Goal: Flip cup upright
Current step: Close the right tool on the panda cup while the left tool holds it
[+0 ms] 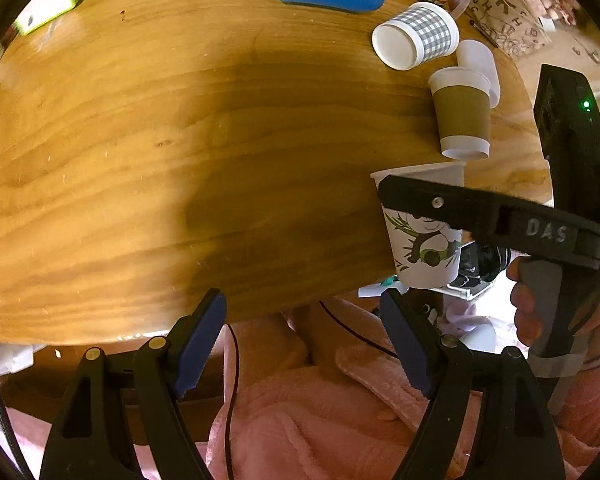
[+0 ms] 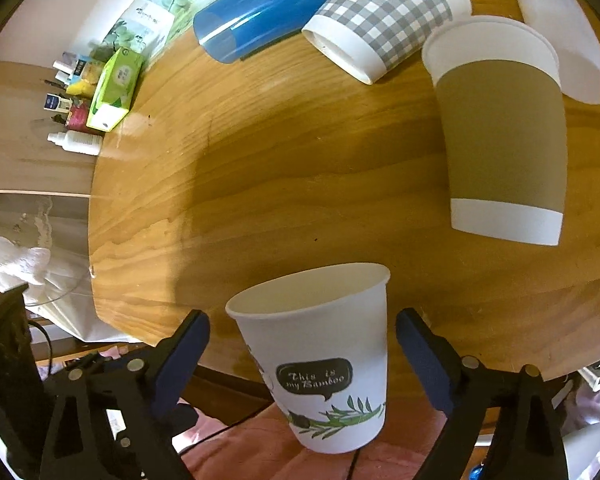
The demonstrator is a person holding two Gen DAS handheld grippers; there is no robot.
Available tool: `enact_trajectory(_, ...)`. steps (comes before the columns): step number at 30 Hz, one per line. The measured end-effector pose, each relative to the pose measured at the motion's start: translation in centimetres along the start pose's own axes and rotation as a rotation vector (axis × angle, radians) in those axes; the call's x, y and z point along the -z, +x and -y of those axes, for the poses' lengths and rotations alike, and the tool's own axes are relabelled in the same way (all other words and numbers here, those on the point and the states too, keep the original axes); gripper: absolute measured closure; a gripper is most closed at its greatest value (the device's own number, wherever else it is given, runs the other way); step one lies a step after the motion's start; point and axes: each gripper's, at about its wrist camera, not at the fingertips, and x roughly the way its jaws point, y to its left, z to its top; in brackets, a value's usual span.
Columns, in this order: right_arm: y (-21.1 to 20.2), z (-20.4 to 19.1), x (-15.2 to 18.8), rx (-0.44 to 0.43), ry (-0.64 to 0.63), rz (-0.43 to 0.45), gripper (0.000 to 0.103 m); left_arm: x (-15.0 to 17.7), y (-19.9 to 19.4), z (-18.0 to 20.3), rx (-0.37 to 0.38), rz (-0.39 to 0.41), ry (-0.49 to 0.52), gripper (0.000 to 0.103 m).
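- One round wooden table [image 2: 260,168] is seen; bottles clustered upper left.
- Five cups counted: panda cup [image 2: 324,360] upright, bottom centre; four lie sideways along the top.
- Right gripper [image 2: 300,364] spread wide, cup between the pads, untouched.
- Left gripper [image 1: 300,340] spread wide, nothing held, at the table edge.

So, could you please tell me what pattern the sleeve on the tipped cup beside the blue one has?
Grey-and-white gingham checks on the checked cup, clearest in the right wrist view.

Green tissue box [image 2: 116,88] and small bottles [image 2: 74,142] at the wooden table's [image 2: 260,160] far edge
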Motion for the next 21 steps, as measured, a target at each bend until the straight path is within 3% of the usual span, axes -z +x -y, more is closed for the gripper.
enact_trajectory(8, 0.2, -0.3, 0.4, 0.004, -0.007, 0.056, 0.026, -1.5, 0.0, -0.2, -0.01, -0.02, 0.065, 0.021)
enact_trajectory(12, -0.3, -0.2, 0.5, 0.01, -0.003, 0.104, 0.027, -2.6, -0.1, 0.3, -0.012, -0.024, 0.095, 0.021)
enact_trajectory(21, -3.6, -0.5, 1.3, 0.02, -0.06, 0.368, 0.028, -5.4, -0.3, 0.7, -0.021, -0.024, 0.166, 0.021)
